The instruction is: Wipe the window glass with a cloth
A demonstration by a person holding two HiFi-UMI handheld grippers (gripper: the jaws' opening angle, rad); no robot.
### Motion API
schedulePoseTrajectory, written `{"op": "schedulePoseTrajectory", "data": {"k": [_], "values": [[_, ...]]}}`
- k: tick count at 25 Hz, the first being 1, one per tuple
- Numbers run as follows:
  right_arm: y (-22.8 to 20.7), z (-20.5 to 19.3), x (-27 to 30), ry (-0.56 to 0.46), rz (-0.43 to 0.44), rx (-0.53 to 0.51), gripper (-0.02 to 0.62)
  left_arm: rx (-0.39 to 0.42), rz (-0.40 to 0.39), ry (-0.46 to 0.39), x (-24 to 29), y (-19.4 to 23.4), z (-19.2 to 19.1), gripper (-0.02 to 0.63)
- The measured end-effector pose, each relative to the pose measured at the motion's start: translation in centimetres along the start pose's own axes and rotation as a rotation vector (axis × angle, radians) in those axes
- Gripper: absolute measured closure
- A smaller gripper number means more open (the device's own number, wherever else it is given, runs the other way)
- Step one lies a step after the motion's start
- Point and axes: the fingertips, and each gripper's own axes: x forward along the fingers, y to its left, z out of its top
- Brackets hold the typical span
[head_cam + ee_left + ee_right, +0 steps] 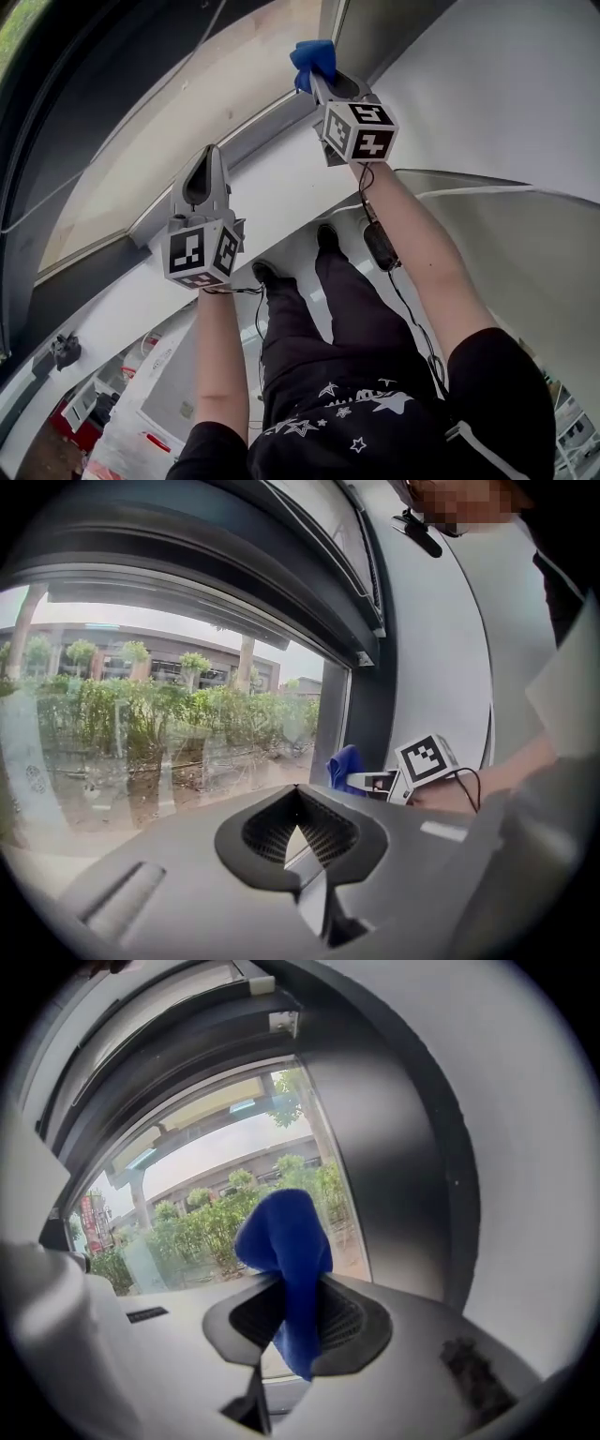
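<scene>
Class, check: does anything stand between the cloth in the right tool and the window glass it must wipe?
Nothing visible does. The cloth, clamped in the right tool, faces the glass directly; the dark frame lies to its right, off the path.

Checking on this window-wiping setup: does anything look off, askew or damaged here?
Nothing looks spilled or broken. The blue cloth is bunched but clamped in the right gripper. One small oddity: a dark, scuffed-looking smudge on that gripper's housing.
</scene>
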Motion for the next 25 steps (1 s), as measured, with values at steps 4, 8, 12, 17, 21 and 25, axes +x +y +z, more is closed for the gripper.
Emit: {"op": "schedulePoseTrajectory", "data": {"k": [4,8,12,17,21,25], "values": [[-0.6,-0.3,0.0,0.0,-0.006,0.013,0.522,-0.009,-0.031,-0.009,0.8,-1.4,0.1,0.597],[-0.5,-0.2,-0.4,0.017,0.017,-0.011,0.522,-0.021,-0.021,-0.025,0.6,-2.2,0.3,0.597],[2.1,-2.1,-1.6,0.053,0.048,-0.076,0.522,-0.023,-0.016,-0.016,-1.5,-1.2,-1.2,0.597],[9.6,-5.8,-1.3,0.129,0.179,-0.152,0.522,-0.063,0.093,-0.029,-6.6,2.8,-3.3,0.597],[18.4,-9.3,-1.1,0.176,0.28,-0.188,0.522,-0.08,0.185,-0.02,-12.5,7.8,-5.6,0.597],[28.9,-14.1,-0.9,0.235,0.426,-0.252,0.522,-0.144,0.276,-0.025,-19.3,13.1,-8.4,0.597]]}}
